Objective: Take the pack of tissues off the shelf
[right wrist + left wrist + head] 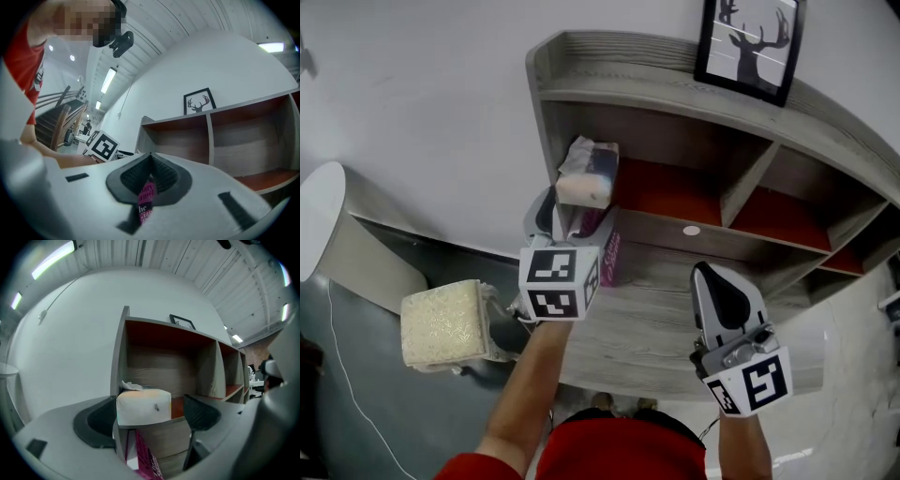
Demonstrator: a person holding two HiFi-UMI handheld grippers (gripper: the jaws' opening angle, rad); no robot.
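Observation:
The pack of tissues (pixel 588 172) is white with a crumpled sheet poking from its top. It rests at the front left edge of the shelf's (pixel 667 222) left compartment. My left gripper (pixel 574 214) is raised to it, open. In the left gripper view the pack (pixel 143 406) sits between the wide-spread pads; the right pad (pixel 201 413) stands clear of it, the left one is close beside it. My right gripper (pixel 713 274) hangs lower over the wooden counter, shut and empty, its tips (pixel 150 157) meeting.
A pink book (pixel 610 258) stands on the counter right under the pack, also seen as the pink book (pixel 145 458) below the jaws. A framed deer picture (pixel 748 42) tops the shelf. A cream cushioned stool (pixel 442 322) is at the lower left.

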